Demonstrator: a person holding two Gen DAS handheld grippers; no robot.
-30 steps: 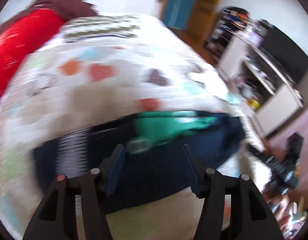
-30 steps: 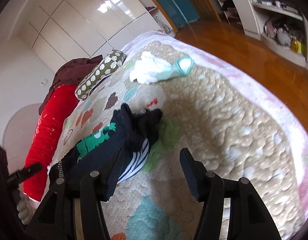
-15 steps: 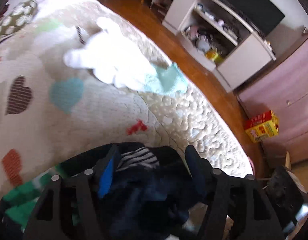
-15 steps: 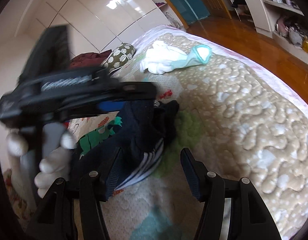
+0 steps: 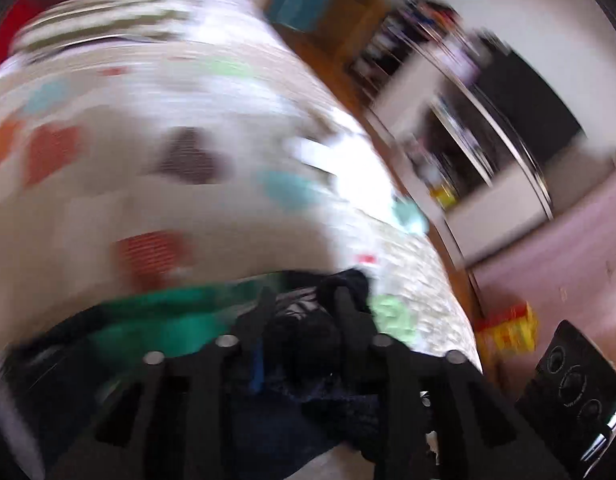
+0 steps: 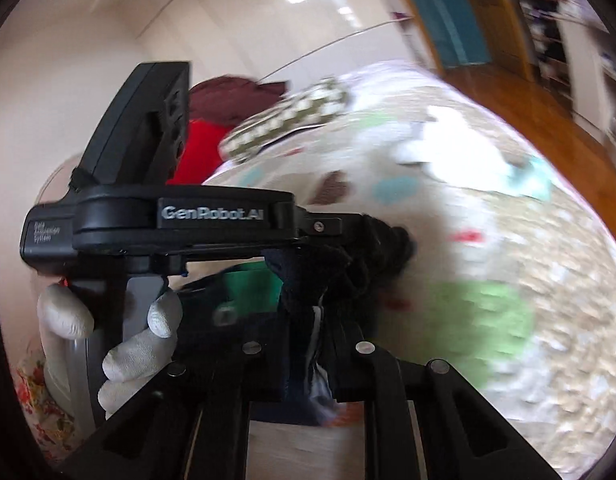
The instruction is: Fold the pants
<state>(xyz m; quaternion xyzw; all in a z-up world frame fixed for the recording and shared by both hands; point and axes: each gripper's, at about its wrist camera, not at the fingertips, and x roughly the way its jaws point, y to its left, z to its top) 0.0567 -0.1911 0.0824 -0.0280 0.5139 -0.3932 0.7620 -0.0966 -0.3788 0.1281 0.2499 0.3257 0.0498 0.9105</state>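
The dark navy pants (image 5: 303, 344) with a green patch and white side stripes lie bunched on the quilted bed. My left gripper (image 5: 303, 300) is shut on a bunched dark fold of the pants; it also shows from the side in the right wrist view (image 6: 372, 236), held by a white-gloved hand (image 6: 143, 340). My right gripper (image 6: 314, 344) is shut on the pants (image 6: 303, 300) where a white stripe shows, just below the left gripper. Both views are blurred by motion.
The bed quilt (image 6: 508, 248) has coloured heart patches. A white and mint garment (image 6: 460, 148) lies further up the bed. A spotted pillow (image 6: 291, 116) and red cushion (image 6: 199, 140) sit at the head. Shelving (image 5: 468, 152), a yellow box (image 5: 508, 328) and wooden floor (image 6: 548, 104) are beside the bed.
Both grippers have closed on the bunched end of the pants. The left gripper swung round and the right gripper moved in under it.
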